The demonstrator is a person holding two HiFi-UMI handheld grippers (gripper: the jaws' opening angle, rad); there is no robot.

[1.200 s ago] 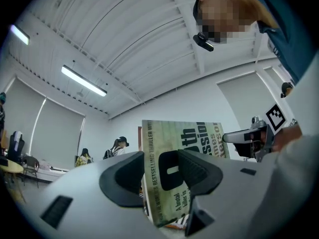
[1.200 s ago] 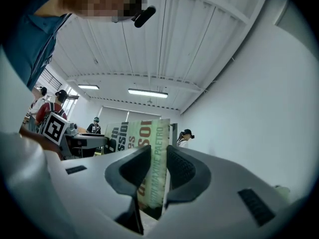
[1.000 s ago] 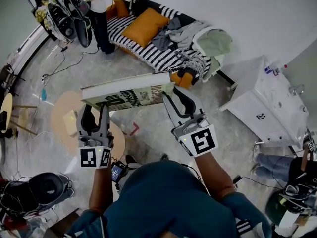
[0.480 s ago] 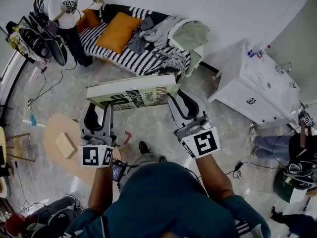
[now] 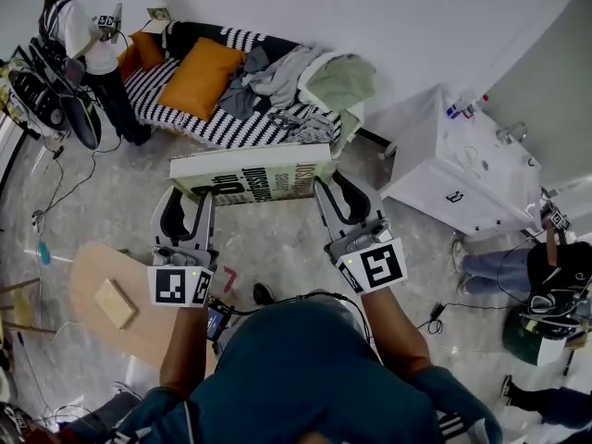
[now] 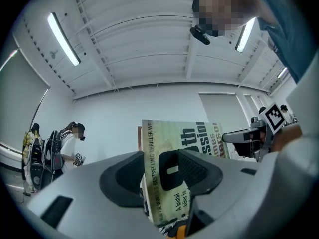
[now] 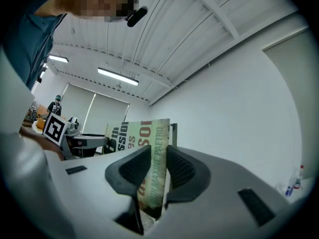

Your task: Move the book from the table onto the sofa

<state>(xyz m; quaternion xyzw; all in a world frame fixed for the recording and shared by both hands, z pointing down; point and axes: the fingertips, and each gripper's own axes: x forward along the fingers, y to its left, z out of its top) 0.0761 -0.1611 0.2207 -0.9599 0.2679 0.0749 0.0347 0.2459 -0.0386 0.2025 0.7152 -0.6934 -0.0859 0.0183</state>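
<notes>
Book (image 5: 254, 176) clamped at each end by left tool (image 5: 189, 199) and right tool (image 5: 339, 193): keep it level, aiming beyond both tools for the sofa's (image 5: 213, 129) seemingly bare striped patch.

The sofa (image 5: 197, 124) holds a cushion (image 5: 199, 77) and clothes (image 5: 276, 70); the table (image 5: 148, 326), a block (image 5: 115, 303)

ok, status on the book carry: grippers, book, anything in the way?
Left gripper and right gripper both shut on book, one per end. Book airborne, short of sofa. Clothes and cushion crowd sofa.
</notes>
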